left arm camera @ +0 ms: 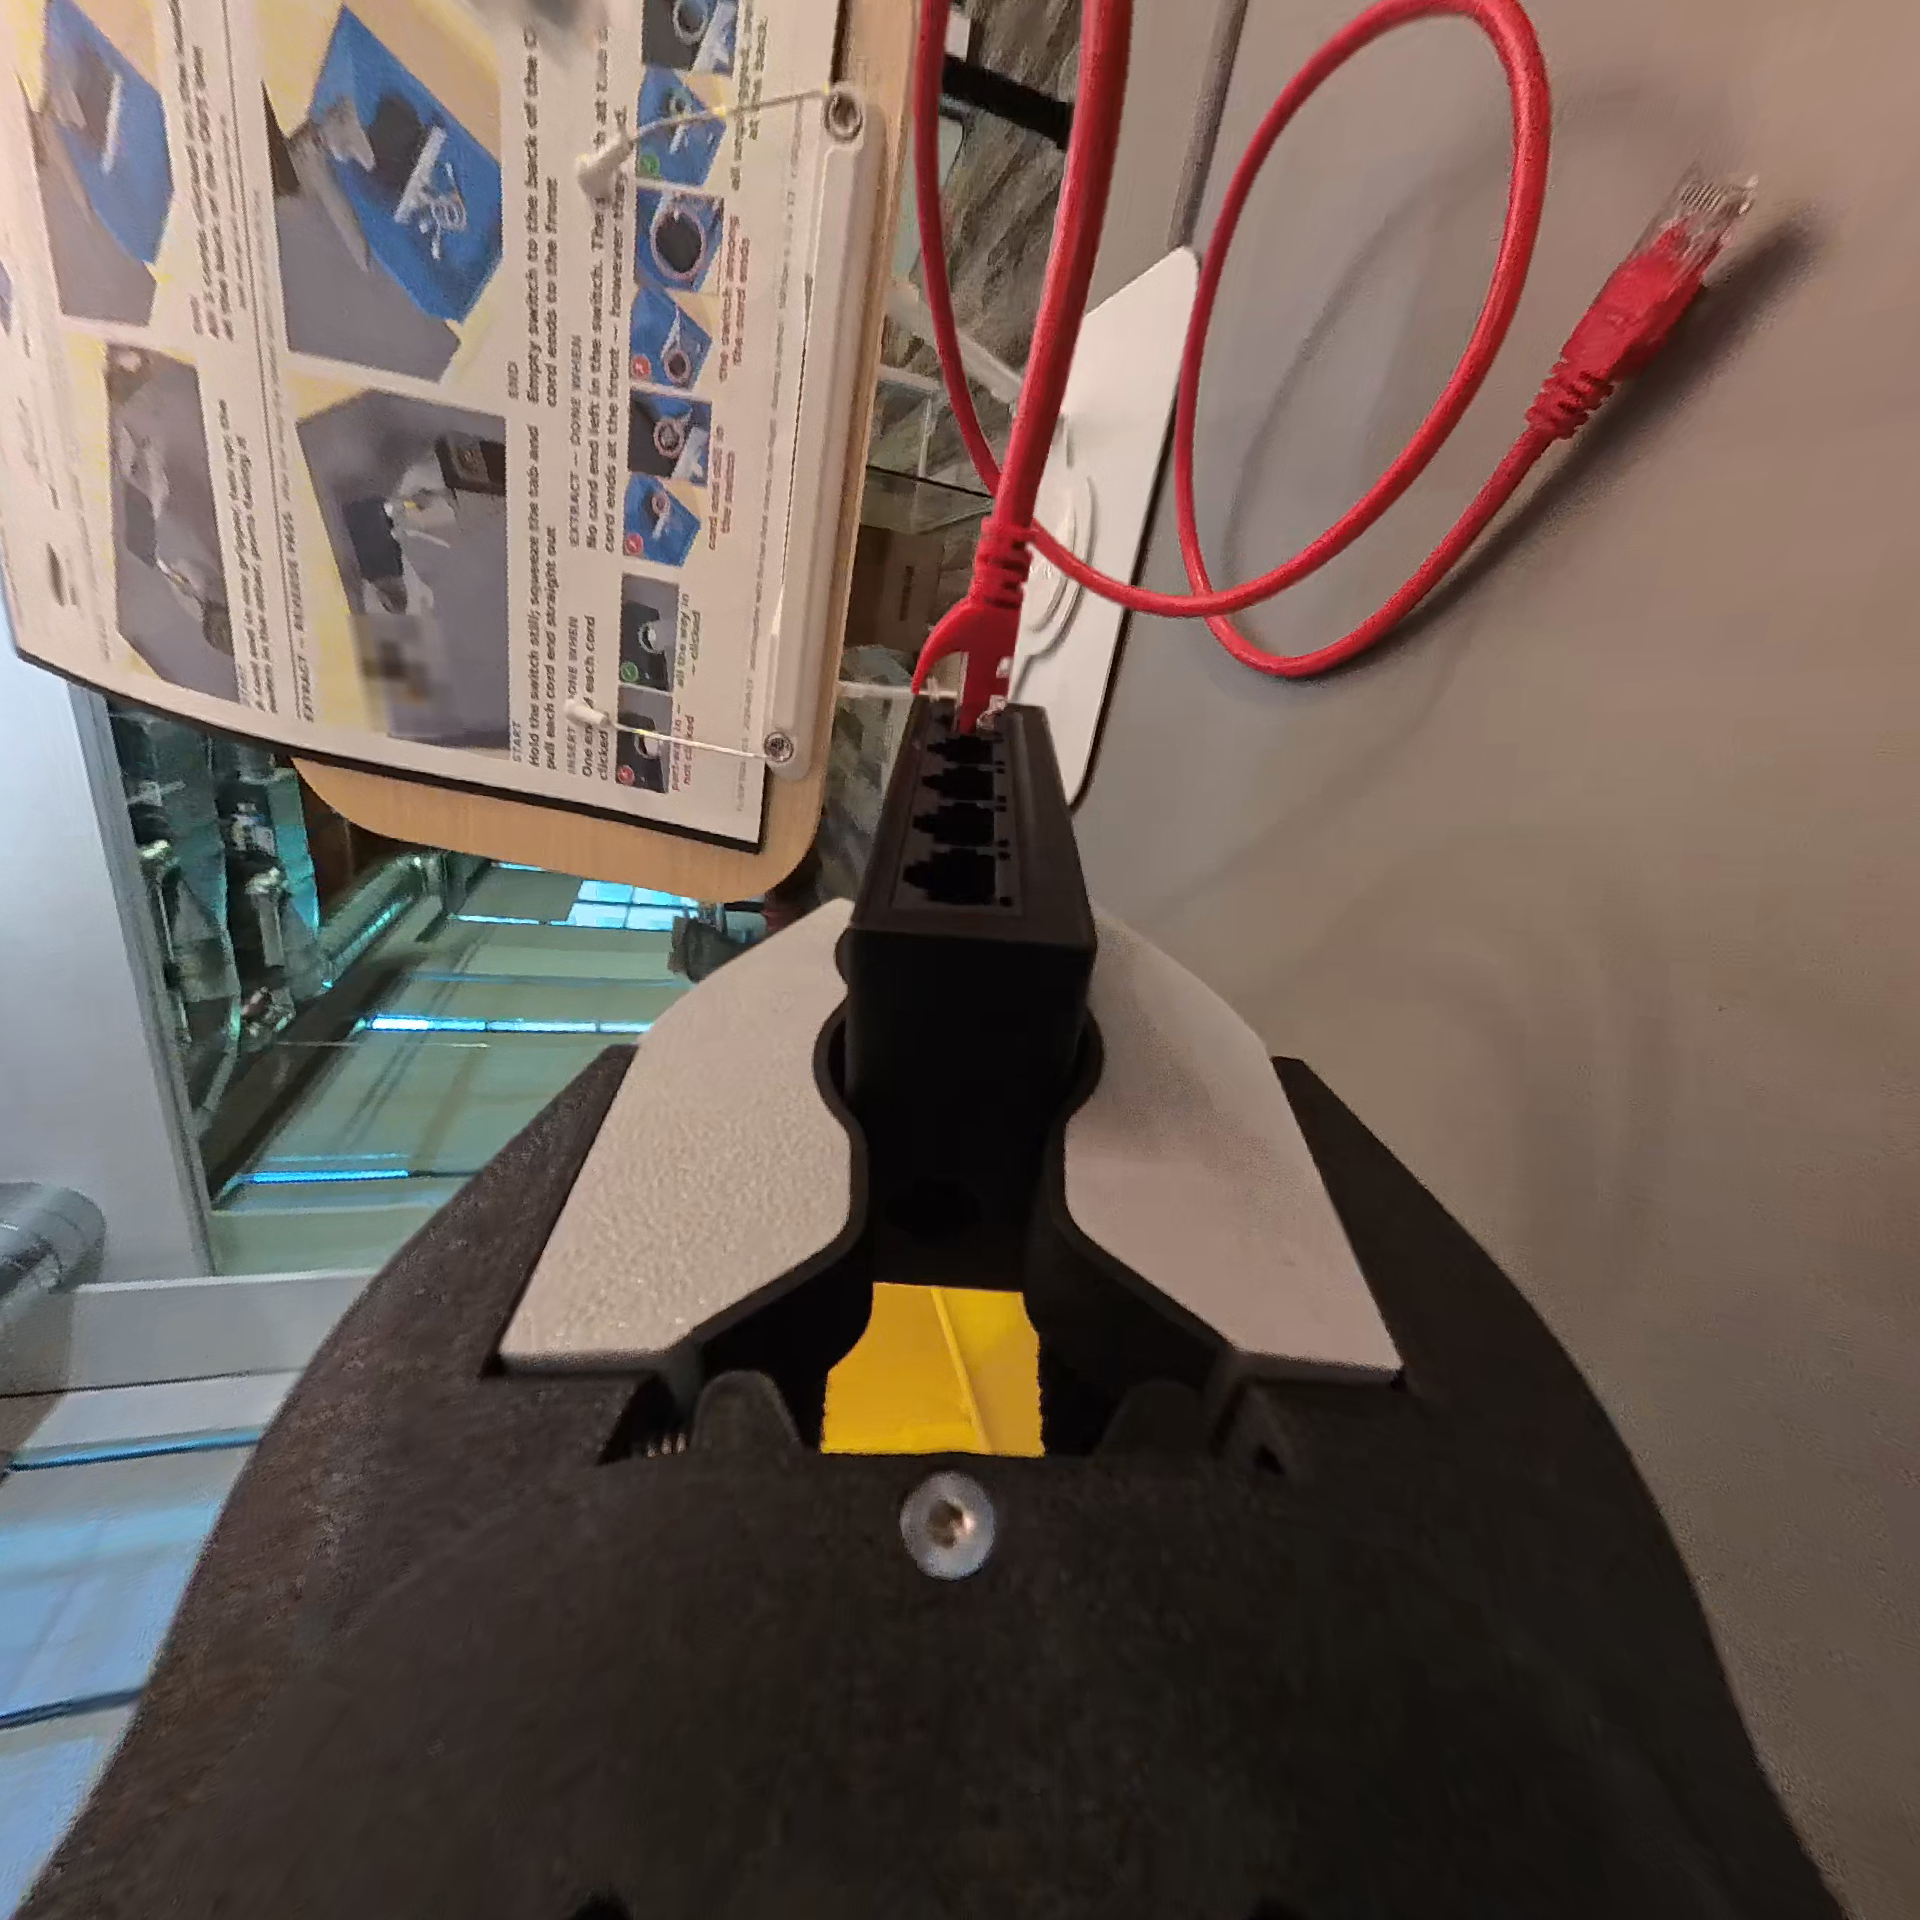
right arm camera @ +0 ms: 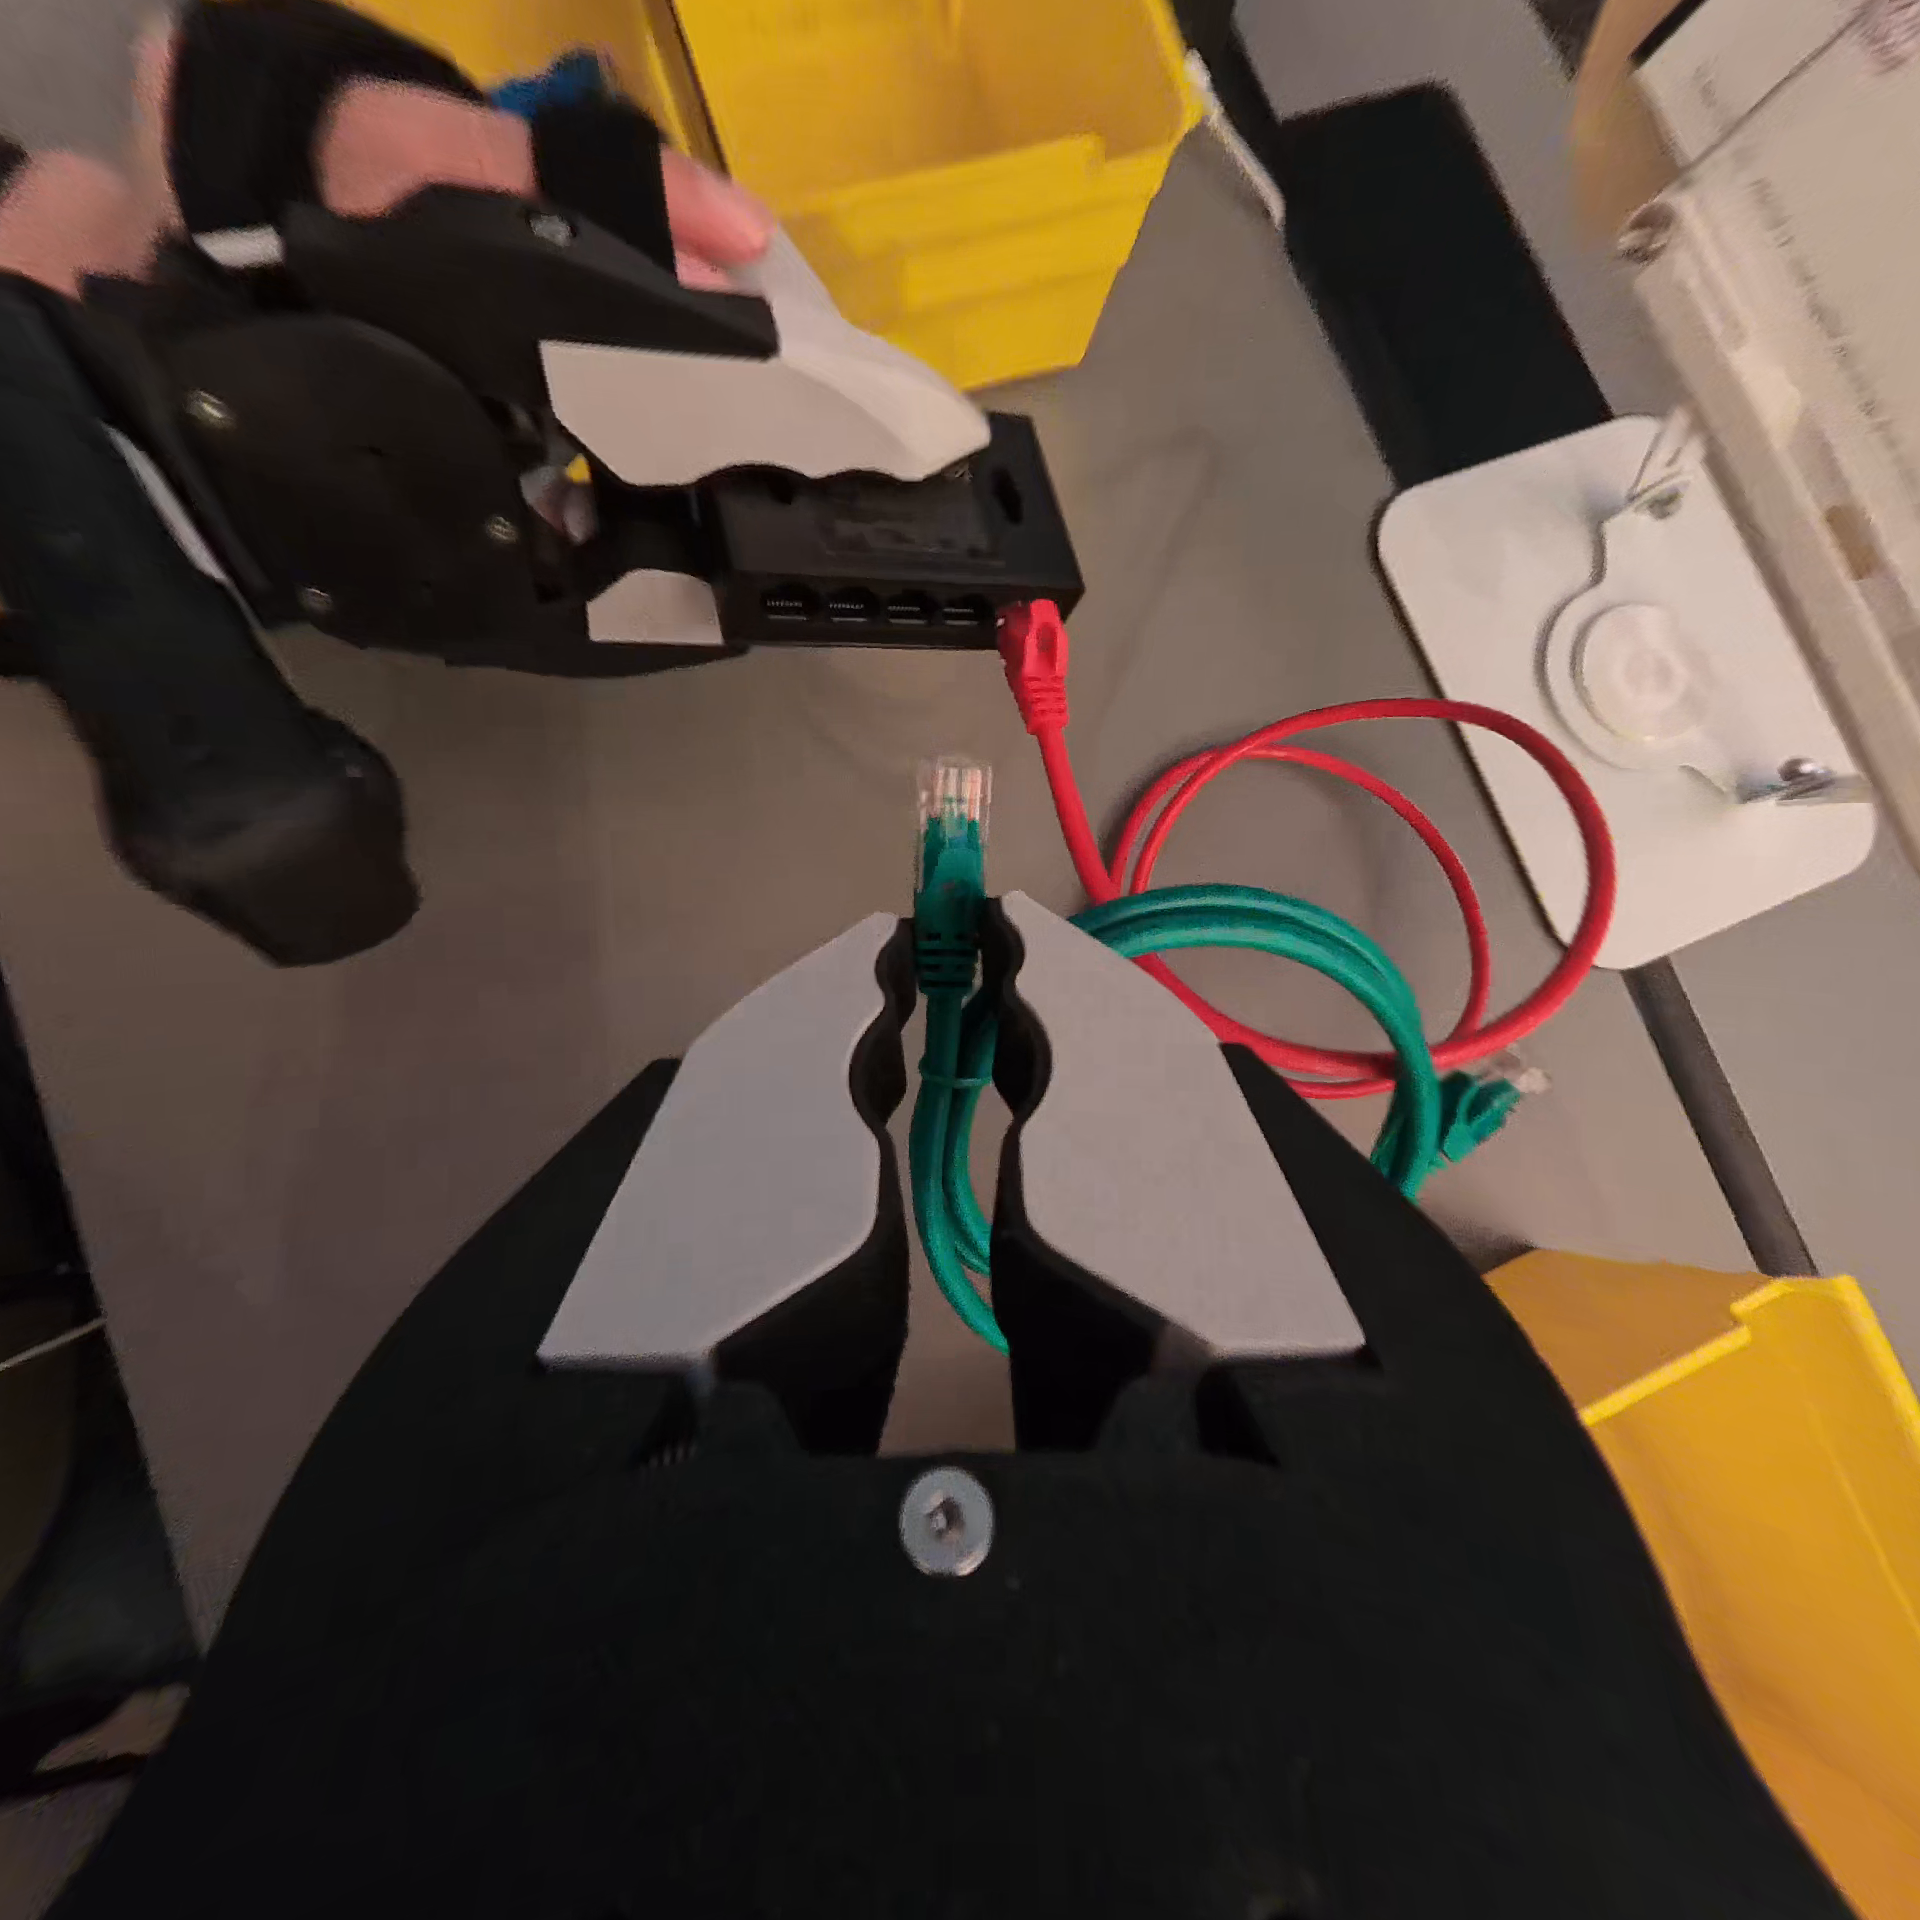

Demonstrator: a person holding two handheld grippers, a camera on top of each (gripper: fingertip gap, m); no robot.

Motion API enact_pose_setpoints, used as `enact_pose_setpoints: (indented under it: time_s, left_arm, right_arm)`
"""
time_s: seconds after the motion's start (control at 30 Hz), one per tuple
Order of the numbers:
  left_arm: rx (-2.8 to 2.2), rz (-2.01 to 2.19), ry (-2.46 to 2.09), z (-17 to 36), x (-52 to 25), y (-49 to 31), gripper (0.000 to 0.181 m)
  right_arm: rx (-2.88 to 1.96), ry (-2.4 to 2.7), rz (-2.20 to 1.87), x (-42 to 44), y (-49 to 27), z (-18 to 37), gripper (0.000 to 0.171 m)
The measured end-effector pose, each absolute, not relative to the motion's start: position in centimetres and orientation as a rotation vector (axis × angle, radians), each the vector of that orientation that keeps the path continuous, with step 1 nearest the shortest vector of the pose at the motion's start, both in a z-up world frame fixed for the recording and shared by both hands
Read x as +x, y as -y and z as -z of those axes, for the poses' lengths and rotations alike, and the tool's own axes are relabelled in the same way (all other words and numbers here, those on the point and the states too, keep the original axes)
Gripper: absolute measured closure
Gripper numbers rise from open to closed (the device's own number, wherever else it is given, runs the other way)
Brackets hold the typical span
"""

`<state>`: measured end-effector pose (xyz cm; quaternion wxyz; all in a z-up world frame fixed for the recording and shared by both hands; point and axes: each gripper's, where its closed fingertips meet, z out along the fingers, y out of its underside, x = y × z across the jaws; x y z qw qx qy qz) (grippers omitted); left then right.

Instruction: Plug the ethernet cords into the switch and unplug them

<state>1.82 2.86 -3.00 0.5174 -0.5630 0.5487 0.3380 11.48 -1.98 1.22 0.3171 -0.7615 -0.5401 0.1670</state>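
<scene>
My left gripper (left arm camera: 966, 977) is shut on a black network switch (left arm camera: 971, 883) and holds it above the grey table. The switch also shows in the right wrist view (right arm camera: 894, 566), held by the left gripper (right arm camera: 831, 520). A red ethernet cord (left arm camera: 1003, 561) is plugged into the switch's end port; its plug shows in the right wrist view (right arm camera: 1042, 649). Its free plug (left arm camera: 1647, 301) lies on the table. My right gripper (right arm camera: 951, 925) is shut on a green ethernet cord (right arm camera: 948, 914), its clear plug tip (right arm camera: 954, 790) pointing toward the switch, a short way below the open ports.
Yellow bins stand at the back (right arm camera: 935, 156) and at the right front (right arm camera: 1766, 1507). A white stand base (right arm camera: 1621, 686) holds an instruction sheet on a board (left arm camera: 416, 416). The coiled red and green cords (right arm camera: 1351, 987) lie on the grey table (right arm camera: 623, 831). A gloved hand (right arm camera: 416, 135) holds the left gripper. My hands' fingertips stand some 12 cm from each other.
</scene>
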Motion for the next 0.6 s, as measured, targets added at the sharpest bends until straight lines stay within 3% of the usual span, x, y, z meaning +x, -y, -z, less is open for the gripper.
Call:
enact_pose_setpoints:
  time_s: [0.27, 0.6]
  left_arm:
    - [-1.225, -0.782, -1.359, 2.4, 3.7, -1.5, 0.151]
    - [-1.147, -0.753, -1.401, 2.6, 5.2, -0.6, 0.151]
  right_arm:
    - [-2.082, 1.558, -0.353, 9.5, 2.4, 2.8, 0.158]
    - [-2.151, 1.54, -0.348, 10.3, 2.9, 3.0, 0.158]
